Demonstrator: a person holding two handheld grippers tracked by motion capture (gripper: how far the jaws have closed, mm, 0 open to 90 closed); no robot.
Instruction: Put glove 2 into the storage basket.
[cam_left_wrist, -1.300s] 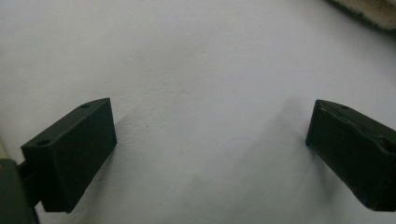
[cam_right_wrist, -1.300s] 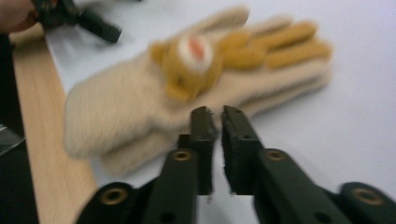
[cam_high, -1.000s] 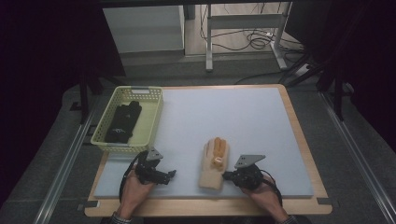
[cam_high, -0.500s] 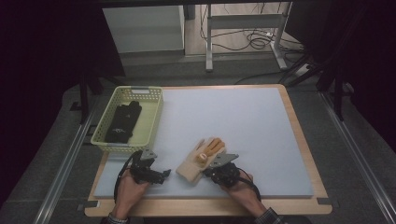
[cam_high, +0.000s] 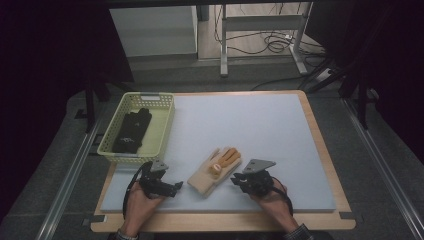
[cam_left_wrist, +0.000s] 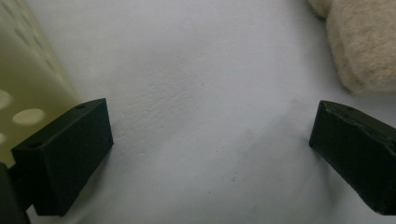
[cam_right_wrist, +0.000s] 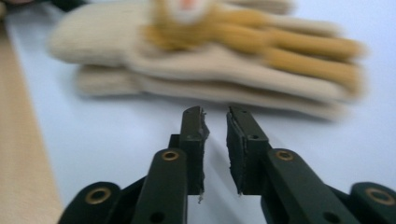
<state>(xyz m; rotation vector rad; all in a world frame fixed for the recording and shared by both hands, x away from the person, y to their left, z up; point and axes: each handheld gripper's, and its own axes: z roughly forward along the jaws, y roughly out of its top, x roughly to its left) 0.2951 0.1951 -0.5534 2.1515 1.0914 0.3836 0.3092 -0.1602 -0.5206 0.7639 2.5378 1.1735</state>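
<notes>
Your right gripper (cam_high: 239, 179) sits low on the pale blue-grey foam mat (cam_high: 260, 120), its hard black jaws just parted to a narrow slit with nothing between them; they have been opening in the last half second, and the worn pad edges look frayed in the right gripper view. Just beyond those tips lies the pair of knitted gloves (cam_right_wrist: 205, 60), stacked flat, cream ribbed cuffs and ochre fingers, soft and fuzzy in texture, not touched by the jaws. From the high view the gloves lie between your two hands, angled with the fingers pointing away and to the right. Your left gripper (cam_high: 172, 186) rests near the mat's front left, blocky matte jaws spread wide over bare, faintly pebbled mat, holding nothing; a cream cuff edge shows off its right jaw. Farther off, at the mat's left edge, stands the pale yellow-green perforated plastic basket (cam_high: 162, 127), rectangular, with black gloves (cam_high: 131, 131) lying inside.
</notes>
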